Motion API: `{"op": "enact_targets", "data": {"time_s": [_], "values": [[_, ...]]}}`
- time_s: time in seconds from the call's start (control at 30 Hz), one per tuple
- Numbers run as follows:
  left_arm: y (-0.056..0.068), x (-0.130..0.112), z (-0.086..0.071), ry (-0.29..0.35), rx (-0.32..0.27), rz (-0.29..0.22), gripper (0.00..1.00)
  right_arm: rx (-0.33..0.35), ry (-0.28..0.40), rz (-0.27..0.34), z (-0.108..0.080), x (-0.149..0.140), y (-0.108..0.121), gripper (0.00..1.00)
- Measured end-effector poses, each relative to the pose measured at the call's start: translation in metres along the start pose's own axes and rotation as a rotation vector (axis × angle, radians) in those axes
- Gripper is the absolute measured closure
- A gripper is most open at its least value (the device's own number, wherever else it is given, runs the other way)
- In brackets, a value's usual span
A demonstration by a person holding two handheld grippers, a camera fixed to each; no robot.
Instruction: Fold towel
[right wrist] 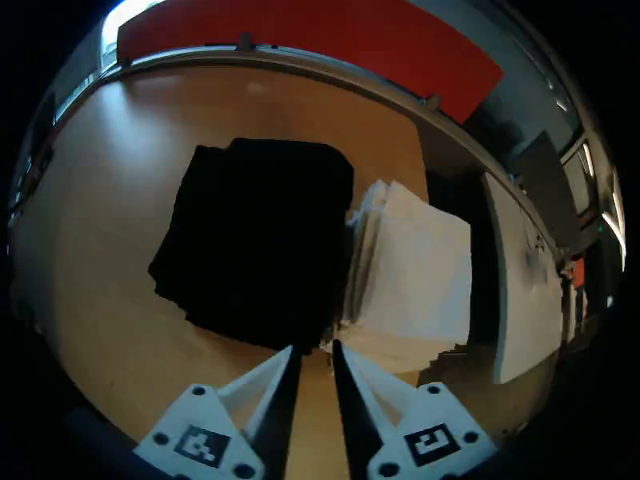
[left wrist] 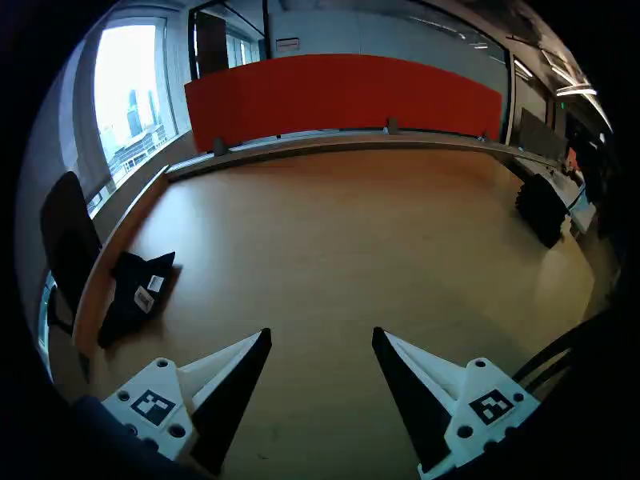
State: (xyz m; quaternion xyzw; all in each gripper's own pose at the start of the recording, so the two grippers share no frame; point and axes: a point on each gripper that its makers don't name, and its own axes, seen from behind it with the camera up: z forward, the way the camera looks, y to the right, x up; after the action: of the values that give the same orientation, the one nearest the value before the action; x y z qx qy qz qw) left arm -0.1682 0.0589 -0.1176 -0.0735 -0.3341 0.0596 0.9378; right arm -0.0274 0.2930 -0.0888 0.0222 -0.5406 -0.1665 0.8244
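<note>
**Status.** No towel lies spread out on the light wooden tabletop [left wrist: 344, 240], and neither gripper holds cloth. In the right gripper view, folded goods lie in stacks at the centre of the table. A small dark cloth bundle with white tags [left wrist: 128, 296] lies apart, at 9 o'clock in the left gripper view, close to the table's edge. Judged from this, a good share of the folding is done. The tagged bundle may be the next piece to handle, but whether it is a towel cannot be told.

**Gripper state.**
- Left gripper [left wrist: 320, 334]: fingers spread wide, nothing between them, held above bare wood at 6 o'clock.
- Right gripper [right wrist: 314, 350]: fingers narrowly parted with a thin strip of table visible between them. They pinch nothing. The tips sit just short of the near edges of the stacks.

**Inventory.**
- Stacks of folded towels: two, side by side and touching. One is the black folded towel stack [right wrist: 256, 248] at 10 o'clock from the right gripper's tips. The other is the white folded towel stack [right wrist: 420, 272] at 2 o'clock.
- Tagged dark bundles: one, with two tags.
- Red partition panel [left wrist: 344, 92]: one, along the table's far side at 12 o'clock.
- Dark office chair [left wrist: 68, 232]: one, at 9 o'clock beyond the table's edge.
</note>
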Motion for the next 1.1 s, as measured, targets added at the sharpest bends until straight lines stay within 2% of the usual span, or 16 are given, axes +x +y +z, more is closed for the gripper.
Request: {"op": "enact_targets", "data": {"time_s": [0.1, 0.2, 0.23, 0.7, 0.9, 1.1], "values": [[0.000, 0.001, 0.001, 0.001, 0.000, 0.000, 0.06, -0.001, 0.005, 0.006, 0.000, -0.001, -0.002, 0.24], [0.000, 0.002, 0.002, 0.003, 0.000, -0.005, 0.06, 0.006, 0.017, 0.018, -0.001, 0.000, -0.006, 0.03], [0.000, 0.002, 0.002, 0.004, 0.000, -0.006, 0.06, 0.008, 0.020, 0.023, -0.002, 0.001, -0.007, 0.00], [-0.002, 0.005, 0.002, 0.012, -0.002, -0.009, 0.06, 0.025, 0.066, 0.099, -0.007, 0.009, -0.018, 0.00], [-0.003, 0.005, 0.001, 0.012, 0.000, -0.009, 0.06, 0.048, 0.109, 0.204, -0.007, 0.016, -0.024, 0.00], [-0.004, 0.006, -0.001, 0.015, 0.000, -0.010, 0.06, 0.042, 0.142, 0.318, -0.009, 0.022, -0.024, 0.00]]}}
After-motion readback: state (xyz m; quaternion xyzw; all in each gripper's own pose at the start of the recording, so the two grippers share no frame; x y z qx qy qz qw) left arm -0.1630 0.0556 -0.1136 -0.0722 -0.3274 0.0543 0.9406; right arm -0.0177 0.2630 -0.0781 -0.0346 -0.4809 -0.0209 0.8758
